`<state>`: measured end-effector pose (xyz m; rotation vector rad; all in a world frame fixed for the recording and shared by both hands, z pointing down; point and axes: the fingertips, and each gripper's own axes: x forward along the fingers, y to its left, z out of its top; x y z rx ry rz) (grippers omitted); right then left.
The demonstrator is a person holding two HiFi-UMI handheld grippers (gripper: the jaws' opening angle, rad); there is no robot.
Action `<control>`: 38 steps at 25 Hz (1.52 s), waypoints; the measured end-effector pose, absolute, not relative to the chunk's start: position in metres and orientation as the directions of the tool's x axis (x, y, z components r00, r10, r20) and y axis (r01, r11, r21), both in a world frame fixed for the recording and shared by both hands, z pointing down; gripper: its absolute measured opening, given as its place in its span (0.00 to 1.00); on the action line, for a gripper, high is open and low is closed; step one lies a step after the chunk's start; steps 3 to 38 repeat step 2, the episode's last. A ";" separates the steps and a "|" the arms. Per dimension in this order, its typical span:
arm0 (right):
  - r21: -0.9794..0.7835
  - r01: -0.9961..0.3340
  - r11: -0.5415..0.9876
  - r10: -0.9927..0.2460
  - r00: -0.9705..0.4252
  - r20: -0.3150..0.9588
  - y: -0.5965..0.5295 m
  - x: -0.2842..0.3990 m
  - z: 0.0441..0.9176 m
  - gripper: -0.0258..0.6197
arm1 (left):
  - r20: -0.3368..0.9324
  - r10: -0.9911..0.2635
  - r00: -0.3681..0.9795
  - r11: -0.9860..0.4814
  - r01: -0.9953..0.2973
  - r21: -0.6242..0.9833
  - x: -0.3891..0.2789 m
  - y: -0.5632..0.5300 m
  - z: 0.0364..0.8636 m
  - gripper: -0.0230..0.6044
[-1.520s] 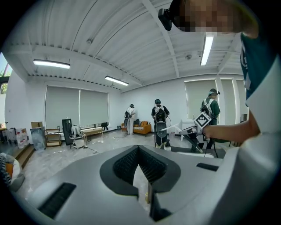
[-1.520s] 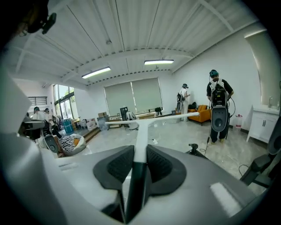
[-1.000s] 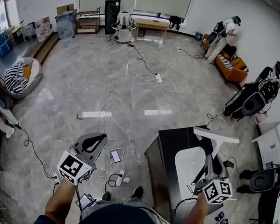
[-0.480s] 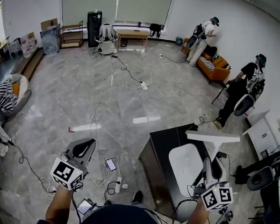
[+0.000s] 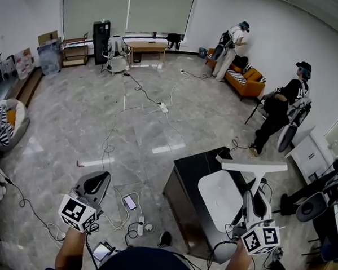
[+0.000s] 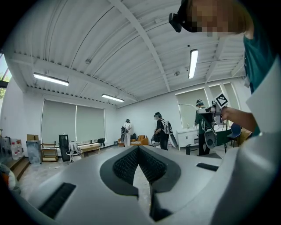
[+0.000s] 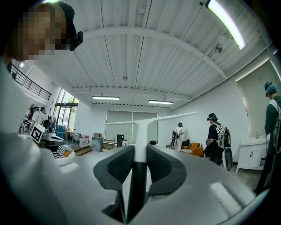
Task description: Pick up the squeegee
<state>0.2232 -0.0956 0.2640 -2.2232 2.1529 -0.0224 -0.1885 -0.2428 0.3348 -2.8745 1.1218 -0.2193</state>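
Note:
The squeegee (image 5: pixel 253 166) is white and T-shaped, its long blade on top and level, its stem running down into my right gripper (image 5: pixel 255 199). That gripper is shut on the stem and holds the tool in the air above the black table (image 5: pixel 192 168). In the right gripper view the squeegee (image 7: pixel 140 132) stands upright between the dark pads (image 7: pixel 118 167), the blade spanning the room behind. My left gripper (image 5: pixel 96 184) hangs over the floor at the lower left. In the left gripper view its pads (image 6: pixel 125 165) meet at the tips, so the left gripper (image 6: pixel 139 151) is shut on nothing.
A white oval tray (image 5: pixel 221 197) lies on the black table. Cables (image 5: pixel 109 140) and a phone (image 5: pixel 130 202) lie on the grey floor. Two people (image 5: pixel 280 106) stand at the right near an orange sofa (image 5: pixel 248 82). A chair (image 5: pixel 315 207) stands at the far right.
The head view has swung, so the room slides left. The right gripper has risen slightly with the squeegee still in it. The left gripper has drifted left and lower in the picture.

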 end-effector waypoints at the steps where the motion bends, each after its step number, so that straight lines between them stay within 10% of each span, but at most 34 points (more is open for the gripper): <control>1: -0.043 -0.998 -0.034 -0.999 0.035 -0.022 -0.093 0.221 0.262 0.20 | 0.114 -0.676 0.728 -0.737 -0.669 -0.096 -0.190 -0.241 0.334 0.04; 38: -0.043 -0.998 -0.037 -0.999 0.038 -0.022 -0.090 0.220 0.261 0.20 | 0.114 -0.675 0.729 -0.738 -0.668 -0.096 -0.192 -0.240 0.333 0.05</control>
